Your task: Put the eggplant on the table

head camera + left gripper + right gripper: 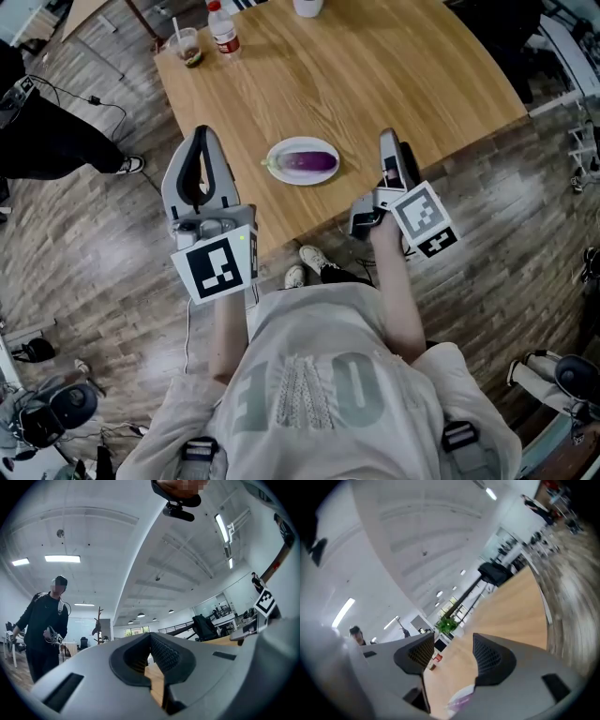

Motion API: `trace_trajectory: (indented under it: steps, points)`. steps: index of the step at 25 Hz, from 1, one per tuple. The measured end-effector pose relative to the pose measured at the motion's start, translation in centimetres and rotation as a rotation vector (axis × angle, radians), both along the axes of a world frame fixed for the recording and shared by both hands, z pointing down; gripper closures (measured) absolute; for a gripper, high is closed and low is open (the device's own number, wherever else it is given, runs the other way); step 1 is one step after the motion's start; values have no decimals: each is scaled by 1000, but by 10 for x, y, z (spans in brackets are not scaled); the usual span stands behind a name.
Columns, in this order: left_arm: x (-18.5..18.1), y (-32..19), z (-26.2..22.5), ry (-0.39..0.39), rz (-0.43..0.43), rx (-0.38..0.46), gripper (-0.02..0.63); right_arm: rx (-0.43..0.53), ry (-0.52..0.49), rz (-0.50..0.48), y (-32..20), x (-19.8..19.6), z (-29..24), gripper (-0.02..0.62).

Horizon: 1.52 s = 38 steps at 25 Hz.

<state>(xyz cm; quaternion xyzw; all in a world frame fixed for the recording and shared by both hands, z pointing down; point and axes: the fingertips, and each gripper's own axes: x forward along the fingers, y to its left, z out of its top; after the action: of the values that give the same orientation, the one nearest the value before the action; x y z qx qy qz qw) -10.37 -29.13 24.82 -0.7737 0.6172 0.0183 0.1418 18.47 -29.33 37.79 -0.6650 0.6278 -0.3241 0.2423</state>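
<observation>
Left tongs (201, 131) were clenched shut and empty; right tongs (387, 137) stood released, nothing between the jaws. Between both tongs, touching neither, the eggplant (310, 162) lay on a plate (302, 142) on the table (394, 75).

Left tool (200, 134) jaws together, right tool (387, 140) jaws apart.

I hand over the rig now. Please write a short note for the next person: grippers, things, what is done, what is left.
Left gripper: shut, empty, at the table's near edge.
Right gripper: open, empty, also at that edge.
Eggplant: lies on a white plate on the table, between the grippers, touched by neither.
Done: eggplant appears set down.
Left: probably nothing, unless it must lie on bare wood.
</observation>
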Motion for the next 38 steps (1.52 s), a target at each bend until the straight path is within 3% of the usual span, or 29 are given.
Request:
trace_trajectory:
  steps: [3,7,13,15,16,18,20,24,38]
  points:
    - [9,7,-11,-2,28,33,597,141,302,-4,8,-12,-60,351]
    - [11,12,-19,-6,44,53,597,276,589,-44,21,-52,-109,351]
    - [17,23,-26,0,81,67,597,407,822,-148,47,-114,-138,353]
    - [17,27,-26,1,84,60,598,442,859,-172,55,-130,-144,359]
    - [17,28,-26,1,85,60,598,459,865,-169,59,-136,-148,392]
    - [16,31,-27,0,88,61,598,487,869,-137,65,-143,-158,516]
    - [13,32,-27,2,88,61,597,480,905,-122,65,-150,-160,557]
    - [10,34,-25,6,88,63,597,422,952,-149,62,-159,-146,577]
    - [11,35,-25,9,91,54,597,386,932,-151,64,-148,-144,577]
